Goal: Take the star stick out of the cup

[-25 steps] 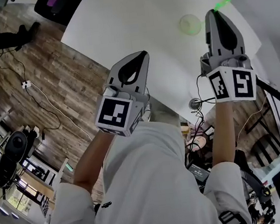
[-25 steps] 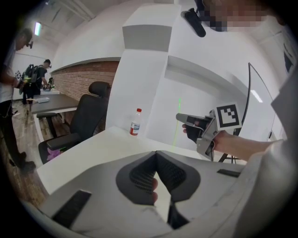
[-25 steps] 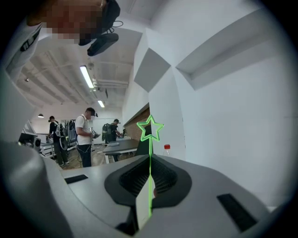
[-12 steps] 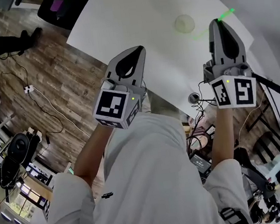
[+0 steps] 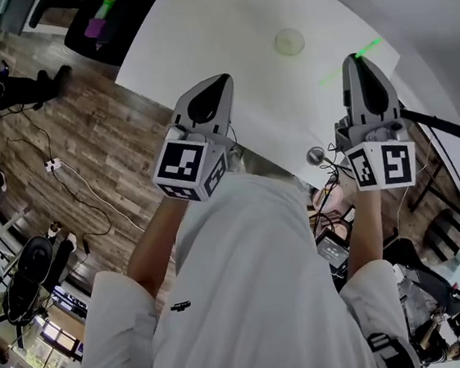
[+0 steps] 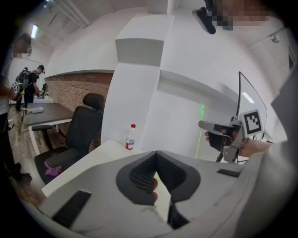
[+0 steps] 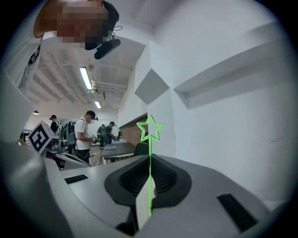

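Right claw (image 5: 356, 57): shut on the star stick (image 5: 371, 45). In the right gripper view the green shaft (image 7: 150, 142) runs straight up through the seam where the two pads meet, and the outline star stands clear above the tips. A length of shaft also shows below the pinch.

Left claw (image 5: 218, 83): pressed together with nothing between the pads. I checked this in its own view (image 6: 156, 154). It is held up beside the right one and is idle.

Where things are: the stick is in the air, off to the right of the cup (image 5: 289, 42) in the head view. The cup stands alone on the white table (image 5: 220, 23), apart from the stick, and from here it looks empty. I judge the stick to be out of the cup. From the left gripper view the stick (image 6: 199, 135) reads as a thin vertical green line rising from the right claw (image 6: 209, 125).

Handling, my judgement:
- The stick is very light and puts no load on the claw.
- The shaft is thin, probably smooth plastic, and likely springy. It could twist or slide in the pads if I swing it.
- The star is a hollow outline and the weakest part, so I won't pinch there.
- The best hold is on the shaft below the star, square across the pads, as it is now.
- I should keep the stick upright, because tilting it lets the long end lever around the pinch.

Surroundings: a bottle (image 6: 131, 137) stands on the far end of the table, and an office chair (image 6: 81, 128) sits beyond it. Neither is in the way.
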